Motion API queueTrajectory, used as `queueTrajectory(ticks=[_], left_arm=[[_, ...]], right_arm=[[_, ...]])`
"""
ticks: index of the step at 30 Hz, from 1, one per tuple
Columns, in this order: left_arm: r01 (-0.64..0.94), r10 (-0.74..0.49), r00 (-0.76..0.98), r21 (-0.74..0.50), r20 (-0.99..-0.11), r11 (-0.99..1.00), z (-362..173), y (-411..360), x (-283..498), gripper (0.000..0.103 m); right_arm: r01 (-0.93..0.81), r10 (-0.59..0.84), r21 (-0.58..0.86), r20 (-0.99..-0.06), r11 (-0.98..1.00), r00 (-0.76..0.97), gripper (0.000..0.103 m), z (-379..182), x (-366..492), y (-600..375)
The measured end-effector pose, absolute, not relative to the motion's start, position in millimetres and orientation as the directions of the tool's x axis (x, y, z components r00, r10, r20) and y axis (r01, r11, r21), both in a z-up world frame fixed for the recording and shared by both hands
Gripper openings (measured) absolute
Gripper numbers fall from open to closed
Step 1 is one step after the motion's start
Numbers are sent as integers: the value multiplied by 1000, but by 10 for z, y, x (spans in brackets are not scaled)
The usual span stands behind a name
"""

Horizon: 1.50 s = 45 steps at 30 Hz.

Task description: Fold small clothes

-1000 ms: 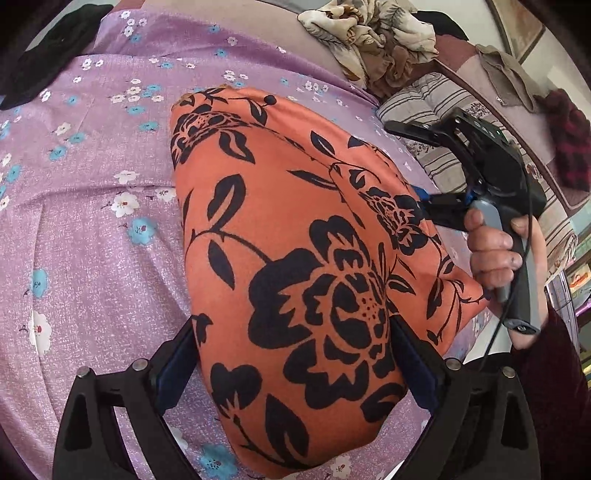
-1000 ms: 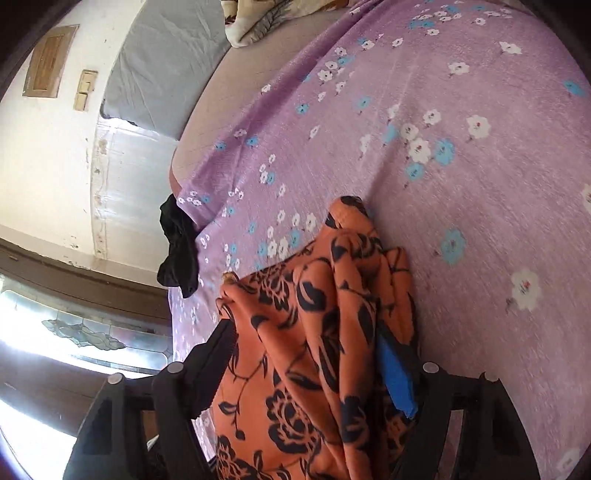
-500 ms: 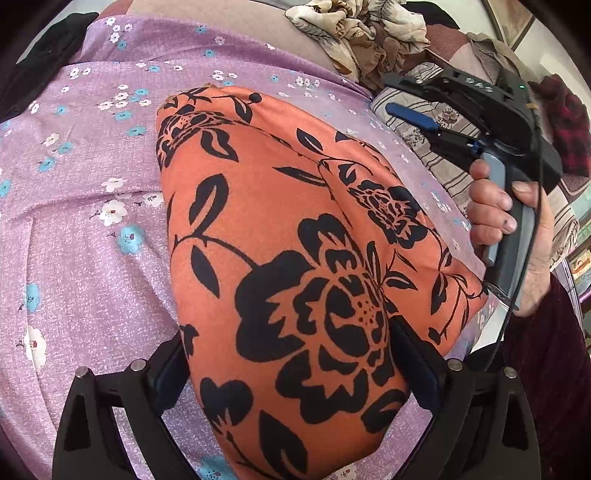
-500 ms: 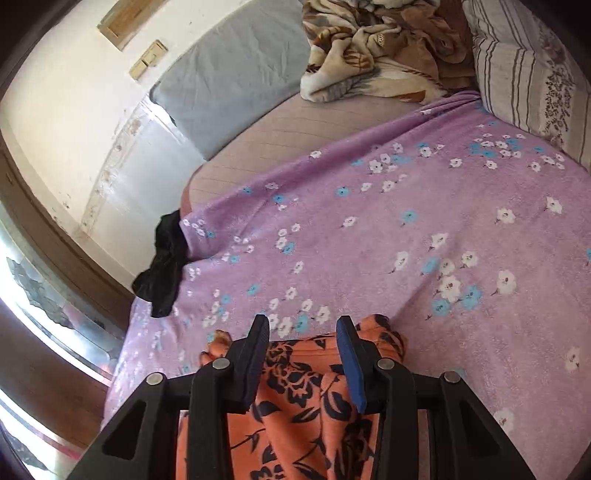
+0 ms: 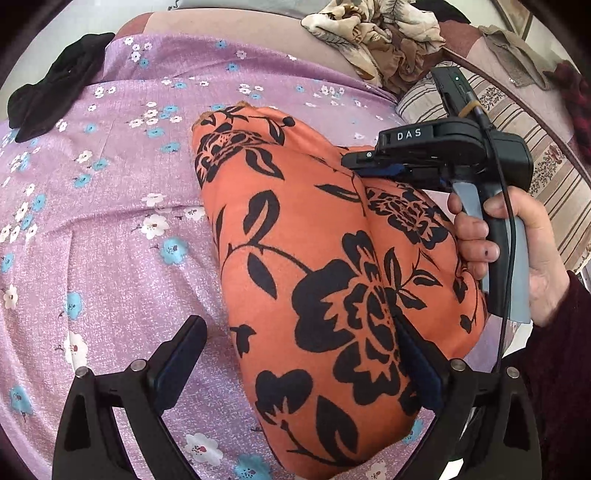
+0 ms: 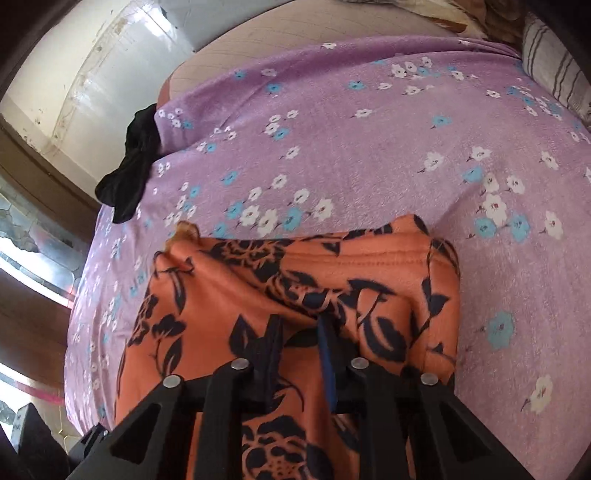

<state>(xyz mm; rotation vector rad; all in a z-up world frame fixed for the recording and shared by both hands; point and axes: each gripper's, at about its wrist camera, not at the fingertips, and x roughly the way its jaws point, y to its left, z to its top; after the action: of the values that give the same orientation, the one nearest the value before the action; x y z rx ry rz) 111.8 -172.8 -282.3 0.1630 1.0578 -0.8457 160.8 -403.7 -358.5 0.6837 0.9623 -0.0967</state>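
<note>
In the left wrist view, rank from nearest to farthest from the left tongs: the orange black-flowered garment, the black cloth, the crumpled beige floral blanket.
1. Orange black-flowered garment: between the left tongs, lying against the right-hand finger.
2. Black cloth: far left, at the edge of the purple floral sheet.
3. Crumpled beige floral blanket: top, beyond the sheet.

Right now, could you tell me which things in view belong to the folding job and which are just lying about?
In the job:
orange floral garment
left gripper, open beside it
right gripper, pinching a fold of it

Lying about:
purple floral sheet
black cloth
crumpled beige blanket
striped pillow
</note>
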Motion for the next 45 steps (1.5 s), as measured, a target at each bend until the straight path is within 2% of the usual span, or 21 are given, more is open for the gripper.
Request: queueTrajectory(ticks=[3,5,8,11,13,17,22,32,39,45], left_arm=[[692,-517,248,-223,-819,686,-2800,-1781,1102,100],[694,-506,266,-202,-820,691,-2785,-1798,1099,100],[688,-497,279,-190,-822,700,-2788,-1818,1100,101],[691,-484,304,-160,-821,705,-2792,-1845,1096,103],[694,-477,317,-143,-820,705,-2795,-1859,1062,103],[698,-462,340,-110,-819,708,-2796,-1922,989,103],[698,-456,350,-97,-818,709,-2770,-1963,944,103],[688,-442,381,-70,-812,722,-2781,-1932,876,103],[694,-470,347,-115,-811,711,-2737,-1860,934,103],[620,-489,444,-137,-751,773,-2478,-1576,1108,103]], right_arm=[[382,174,463,-788,800,591,19,-3468,1574,-3977],[363,143,446,-769,818,623,24,-3276,1516,-3888],[268,181,477,-704,837,687,24,-2998,1476,-3724],[228,226,506,-685,832,693,24,-2935,1555,-3584],[237,253,521,-701,820,667,24,-3029,1665,-3515],[320,230,456,-803,830,549,25,-3454,1827,-3433],[323,234,471,-793,821,563,25,-3437,1768,-3481],[381,179,459,-794,803,581,25,-3135,1051,-3590],[427,153,462,-797,777,584,26,-3247,232,-3597],[391,123,472,-747,790,653,25,-3073,-156,-3546]])
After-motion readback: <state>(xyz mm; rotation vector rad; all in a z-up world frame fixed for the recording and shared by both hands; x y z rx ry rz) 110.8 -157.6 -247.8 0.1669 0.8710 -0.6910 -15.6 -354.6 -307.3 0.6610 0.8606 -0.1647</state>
